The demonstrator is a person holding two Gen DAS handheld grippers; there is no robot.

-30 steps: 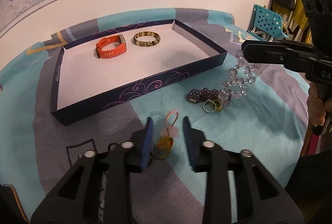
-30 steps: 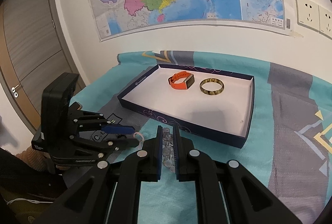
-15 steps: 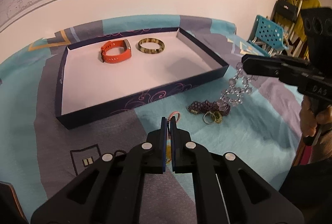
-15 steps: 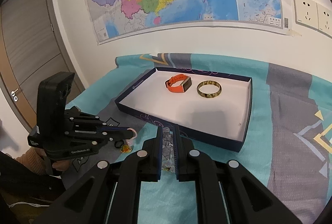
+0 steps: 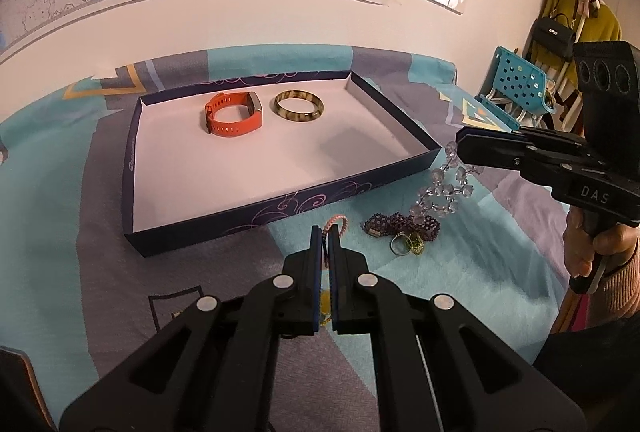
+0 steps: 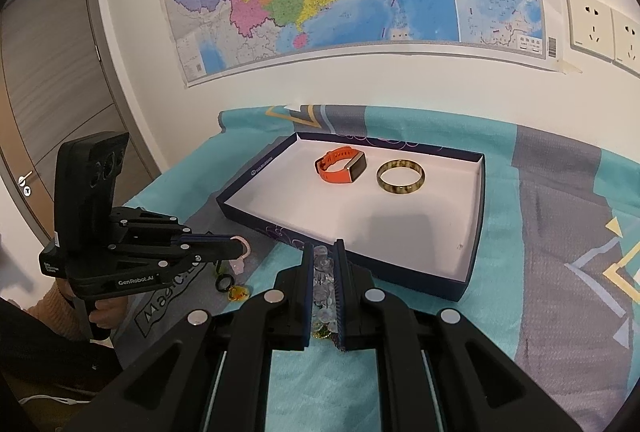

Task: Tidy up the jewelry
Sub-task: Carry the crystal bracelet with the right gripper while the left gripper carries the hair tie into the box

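Left gripper (image 5: 327, 236) clamped narrow on pink cord (image 5: 335, 222), charms dangling below over cloth (image 5: 460, 272). Right gripper (image 6: 322, 252) closed on crystal bracelet (image 5: 446, 184), strand hanging beside tray (image 5: 132, 168) near corner. Orange band (image 5: 234, 114) and bangle (image 5: 299, 106) lie side by side inside tray, apart. Purple bracelet (image 5: 402, 224) and rings (image 5: 406, 244) on cloth near tray front.
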